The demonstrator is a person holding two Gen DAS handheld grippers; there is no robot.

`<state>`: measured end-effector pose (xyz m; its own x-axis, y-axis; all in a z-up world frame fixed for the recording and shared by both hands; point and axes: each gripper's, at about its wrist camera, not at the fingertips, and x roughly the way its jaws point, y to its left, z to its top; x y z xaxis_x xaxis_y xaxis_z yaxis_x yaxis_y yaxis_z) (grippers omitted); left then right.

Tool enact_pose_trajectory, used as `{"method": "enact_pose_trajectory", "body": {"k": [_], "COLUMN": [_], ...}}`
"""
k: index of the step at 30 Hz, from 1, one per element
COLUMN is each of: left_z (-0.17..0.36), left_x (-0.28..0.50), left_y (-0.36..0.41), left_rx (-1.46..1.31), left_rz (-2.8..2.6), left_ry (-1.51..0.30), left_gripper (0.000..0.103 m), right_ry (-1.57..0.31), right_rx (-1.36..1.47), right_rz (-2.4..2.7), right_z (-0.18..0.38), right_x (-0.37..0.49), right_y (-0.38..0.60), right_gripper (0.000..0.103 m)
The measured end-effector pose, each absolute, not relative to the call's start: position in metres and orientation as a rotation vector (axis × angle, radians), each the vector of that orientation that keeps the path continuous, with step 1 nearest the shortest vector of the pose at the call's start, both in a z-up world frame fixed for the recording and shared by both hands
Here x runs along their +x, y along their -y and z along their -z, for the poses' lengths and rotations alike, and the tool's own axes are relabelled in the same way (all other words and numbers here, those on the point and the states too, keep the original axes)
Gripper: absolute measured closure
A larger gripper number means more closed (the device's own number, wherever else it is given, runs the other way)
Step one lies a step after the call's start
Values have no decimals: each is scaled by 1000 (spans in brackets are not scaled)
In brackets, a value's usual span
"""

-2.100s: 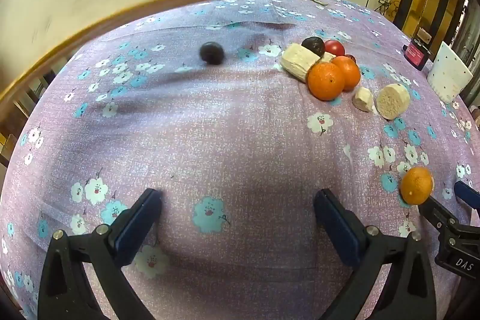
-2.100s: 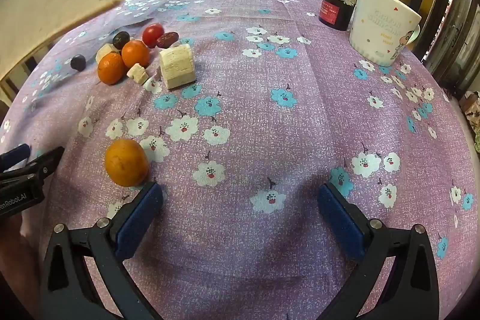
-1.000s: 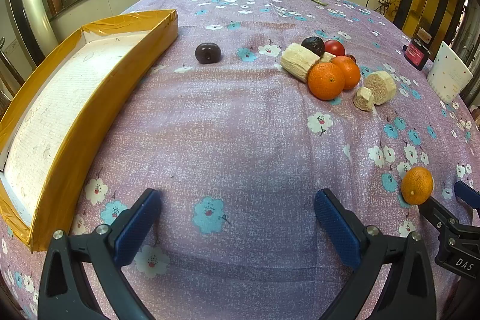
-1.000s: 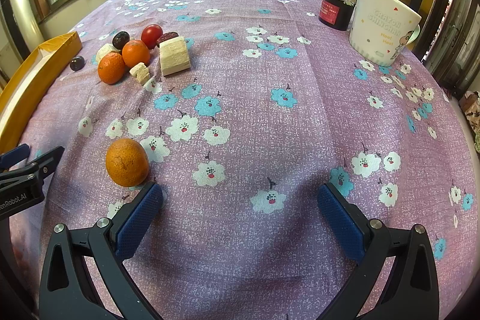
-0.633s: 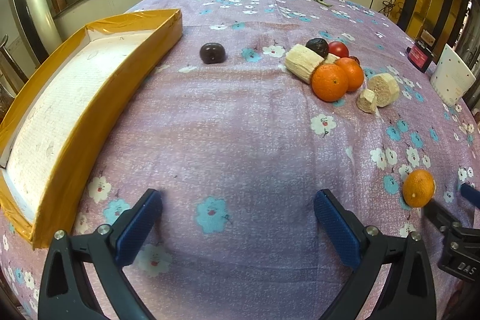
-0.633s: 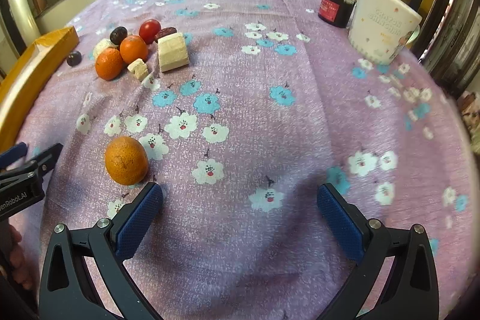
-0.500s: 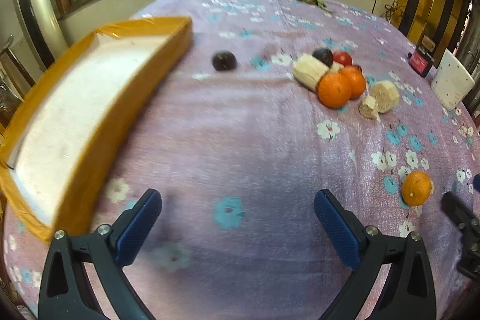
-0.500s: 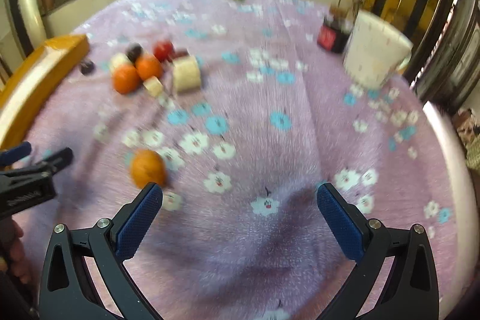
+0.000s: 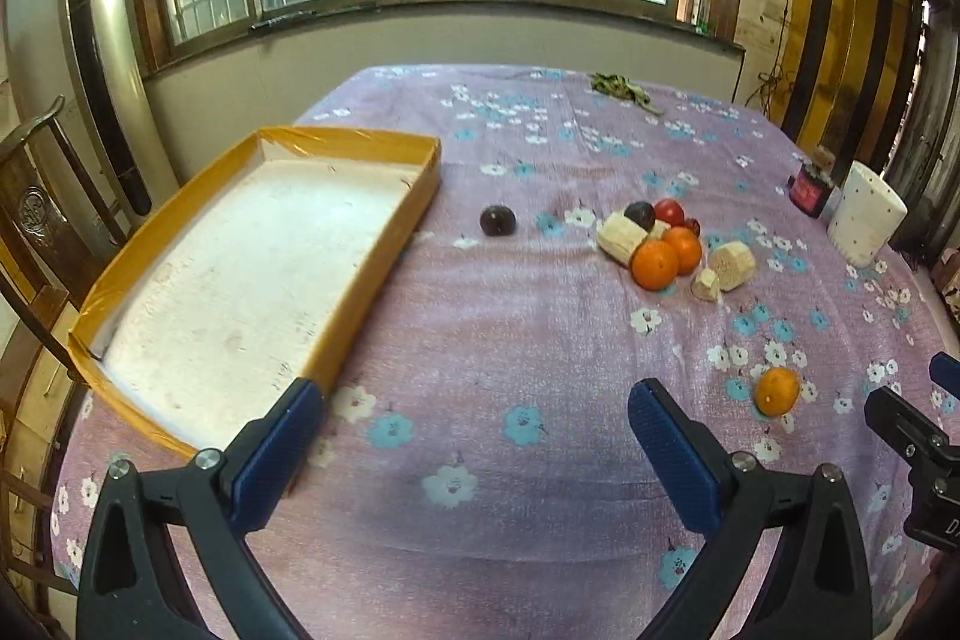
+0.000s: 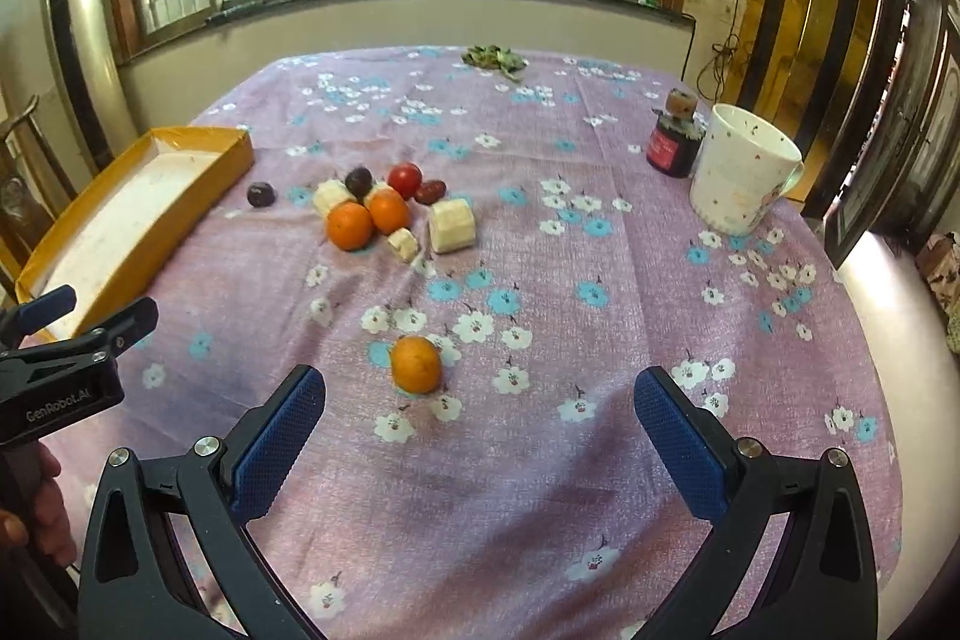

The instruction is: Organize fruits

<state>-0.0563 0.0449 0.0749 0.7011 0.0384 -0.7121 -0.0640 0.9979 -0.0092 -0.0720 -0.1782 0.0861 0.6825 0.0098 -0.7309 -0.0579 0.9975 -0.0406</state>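
Note:
A yellow tray [image 9: 384, 268] with a white floor lies at the table's left; the tray [image 10: 204, 196] holds nothing. A lone orange [image 10: 416, 364] lies just beyond my open right gripper [image 10: 480, 436]; the same orange [image 9: 777, 390] shows at the right of the left wrist view. Farther back is a cluster: two oranges [image 10: 349, 225], a red tomato [image 10: 405, 179], a dark plum [image 10: 359, 181] and pale cut pieces [image 10: 452, 225]. Another dark plum [image 9: 497, 221] lies alone near the tray. My left gripper [image 9: 477, 451] is open and empty beside the tray's near corner.
A white mug [image 10: 741, 172] and a small dark red jar [image 10: 675, 145] stand at the back right. Green leaves [image 10: 493, 56] lie at the far edge. A wooden chair [image 9: 36, 214] stands left of the table. A hand [image 10: 30, 514] holds the left gripper.
Both grippers have risen and pulled back, so the table looks smaller and the windows show. The yellow tray, earlier held close in front, now rests on the table at the left.

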Motion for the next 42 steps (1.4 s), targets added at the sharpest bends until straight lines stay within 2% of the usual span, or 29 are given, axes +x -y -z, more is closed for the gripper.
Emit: {"method": "enact_pose_trajectory", "body": {"k": [20, 34, 42], "left_z": [-96, -90, -76], "left_x": [-71, -67, -61], "left_y": [-46, -44, -49], "left_rx": [-61, -55, -25], "left_rz": [-44, -36, -62], "left_ry": [-633, -651, -715], "left_gripper": [0, 0, 0], "right_ry": [-722, -742, -837], "right_rx": [-66, -67, -69], "right_rz": [-24, -18, -55], "right_z": [-100, -96, -70], "right_x": [-84, -82, -64], "right_y": [174, 175, 178], "right_gripper": [0, 0, 0]}}
